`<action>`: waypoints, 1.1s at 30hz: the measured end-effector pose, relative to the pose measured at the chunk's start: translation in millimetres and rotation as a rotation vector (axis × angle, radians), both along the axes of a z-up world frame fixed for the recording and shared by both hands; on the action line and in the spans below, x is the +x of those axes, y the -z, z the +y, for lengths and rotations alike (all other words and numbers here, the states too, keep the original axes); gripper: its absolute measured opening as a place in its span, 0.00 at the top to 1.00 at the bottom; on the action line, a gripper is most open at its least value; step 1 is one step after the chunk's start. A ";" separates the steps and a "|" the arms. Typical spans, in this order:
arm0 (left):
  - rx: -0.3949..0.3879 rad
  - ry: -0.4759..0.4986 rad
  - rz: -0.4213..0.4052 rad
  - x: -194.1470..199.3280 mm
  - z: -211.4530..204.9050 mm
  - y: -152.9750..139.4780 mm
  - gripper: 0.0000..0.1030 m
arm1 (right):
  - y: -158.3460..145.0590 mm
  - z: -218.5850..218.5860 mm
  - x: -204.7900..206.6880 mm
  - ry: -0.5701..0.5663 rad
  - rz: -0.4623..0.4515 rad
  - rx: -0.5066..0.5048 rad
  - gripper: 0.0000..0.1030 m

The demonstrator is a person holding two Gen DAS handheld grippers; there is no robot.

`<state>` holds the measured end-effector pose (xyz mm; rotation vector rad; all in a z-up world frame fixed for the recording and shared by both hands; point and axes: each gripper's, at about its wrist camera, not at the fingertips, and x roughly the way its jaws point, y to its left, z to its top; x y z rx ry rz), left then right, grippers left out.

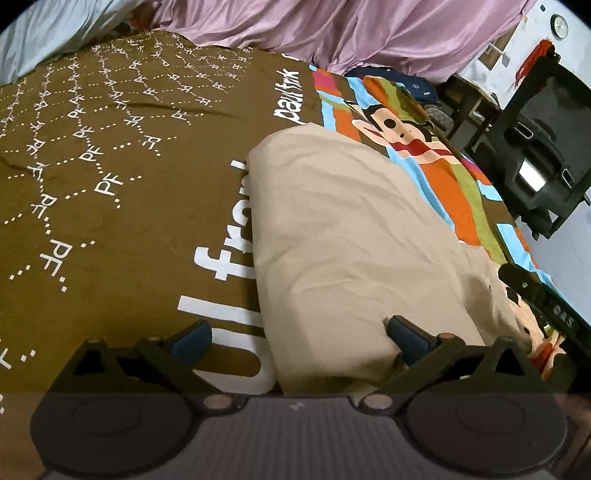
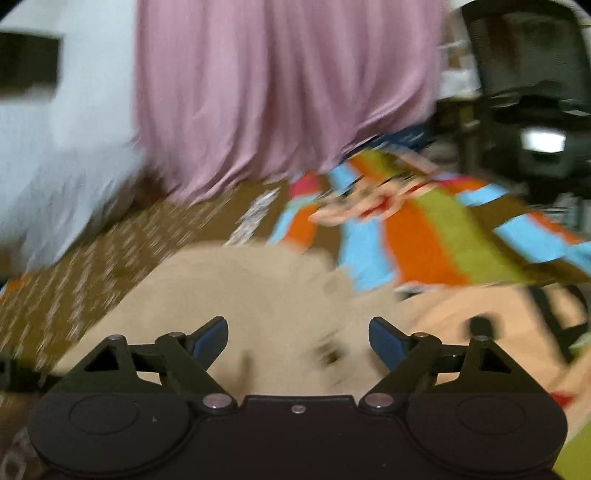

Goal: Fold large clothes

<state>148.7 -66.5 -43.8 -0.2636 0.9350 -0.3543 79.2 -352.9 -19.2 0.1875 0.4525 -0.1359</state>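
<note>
Hovering over beige cloth [image 1: 354, 236] on bedspread [image 1: 110, 155] | left gripper [image 1: 295, 336] fingers spread, nothing pinched | right gripper [image 2: 298, 338] fingers spread, empty

Beige garment [image 1: 354, 240]; brown bedsheet [image 1: 110, 155] w/ white lettering; pink curtain [image 2: 280, 92].

Folded garment [image 1: 354, 236] lies on my bed [image 1: 110, 155] near its right edge; curtain [image 1: 332, 29] behind; chair [image 1: 535, 147] off right.
</note>
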 end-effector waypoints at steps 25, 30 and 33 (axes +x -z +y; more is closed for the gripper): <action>-0.012 -0.017 0.011 -1.3 0.1 1.0 0.00 | 8.0 7.3 11.9 -0.122 0.008 -0.027 0.89; -0.016 -0.019 0.012 -1.7 0.8 1.8 0.00 | 11.3 -5.4 12.8 -0.021 0.039 0.002 0.78; -0.017 -0.020 0.013 -1.8 0.5 1.9 0.00 | 16.8 -27.1 14.1 0.042 0.069 0.136 0.60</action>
